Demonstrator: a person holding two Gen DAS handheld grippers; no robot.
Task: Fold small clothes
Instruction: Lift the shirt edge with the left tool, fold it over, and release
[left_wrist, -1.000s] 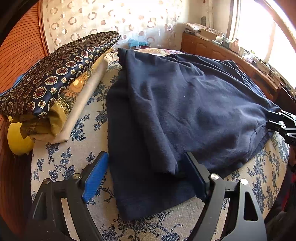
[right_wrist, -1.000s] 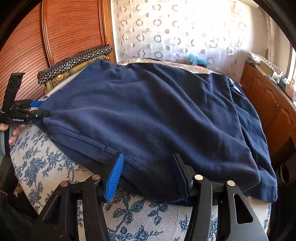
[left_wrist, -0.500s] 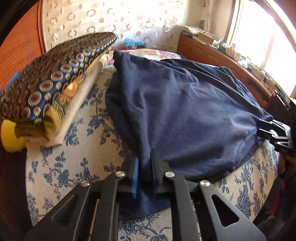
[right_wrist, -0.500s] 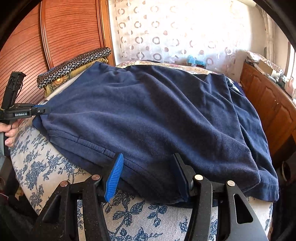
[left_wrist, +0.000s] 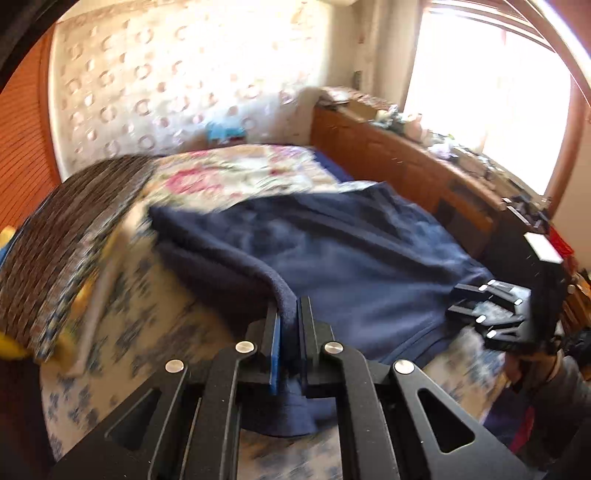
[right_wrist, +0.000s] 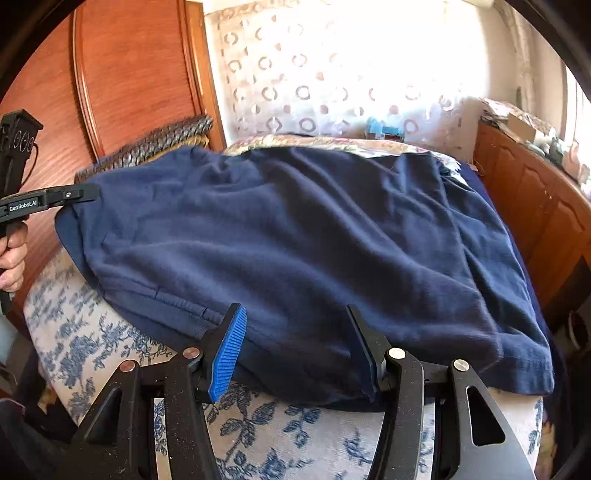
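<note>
Floral bed cover (right_wrist: 122, 354) under us, navy garment (right_wrist: 303, 251) spread flat on it, long axis running left-right between our two grippers
Left gripper (left_wrist: 287, 325) is clenched on the garment's left edge, cloth rising in a ridge into the jaws; right gripper (right_wrist: 295, 343) sits at the near hem with jaws spread wide, hem lying between the pads but not pinched. We judge the right must close next; it's already low and level, nearer the hem

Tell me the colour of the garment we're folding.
Plain navy blue garment, no visible print; it shows best in the right wrist view.
</note>
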